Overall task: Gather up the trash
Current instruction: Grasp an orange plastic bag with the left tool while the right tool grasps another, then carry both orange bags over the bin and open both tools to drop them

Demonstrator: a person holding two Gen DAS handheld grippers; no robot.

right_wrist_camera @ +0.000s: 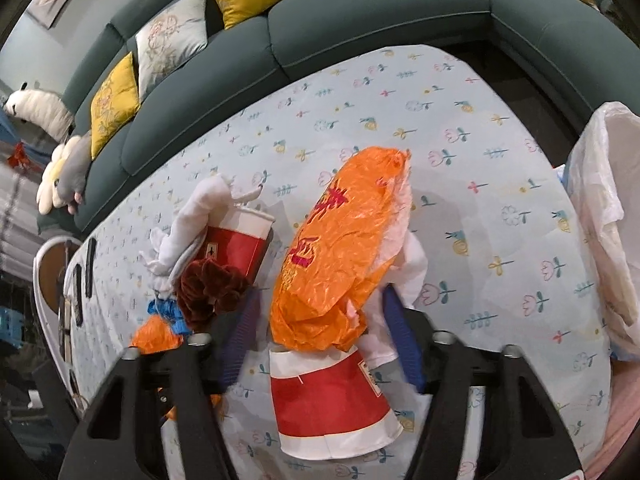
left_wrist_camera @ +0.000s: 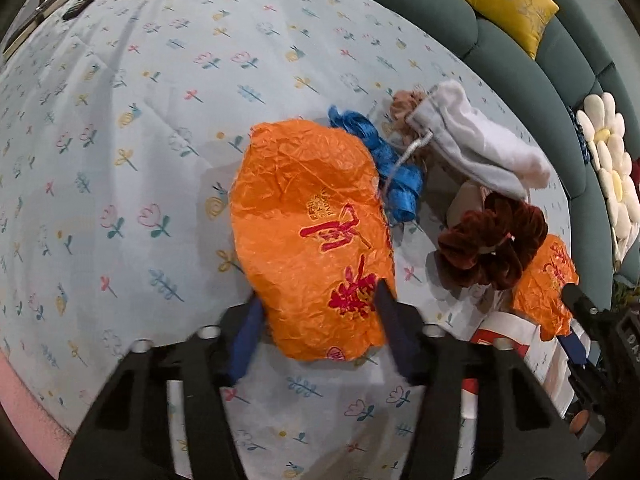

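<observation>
Left wrist view shows most of the clutter on the flowered tablecloth (left_wrist_camera: 132, 184): an orange wrapper (left_wrist_camera: 308, 232), blue ribbon (left_wrist_camera: 394, 168), a white sock (left_wrist_camera: 476, 140), a dark red scrunchie (left_wrist_camera: 492, 240) and a second orange wrapper (left_wrist_camera: 544, 280) beside it. By the look of it, collecting has barely begun; nothing is visibly binned. A white bag (right_wrist_camera: 604, 220) stands at the table's right edge in the right wrist view, probably the place for trash.

The left gripper (left_wrist_camera: 320, 320) stands half spread, its blue pads straddling the near end of the orange wrapper; the right-hand pad touches the plastic, the other looks just beside it, so a firm pinch cannot be confirmed. The right gripper (right_wrist_camera: 320, 328) is likewise half spread around the second wrapper's lower end, above a red paper cup (right_wrist_camera: 332, 396) lying on its side. A second red cup (right_wrist_camera: 240, 240) lies nearby.
</observation>
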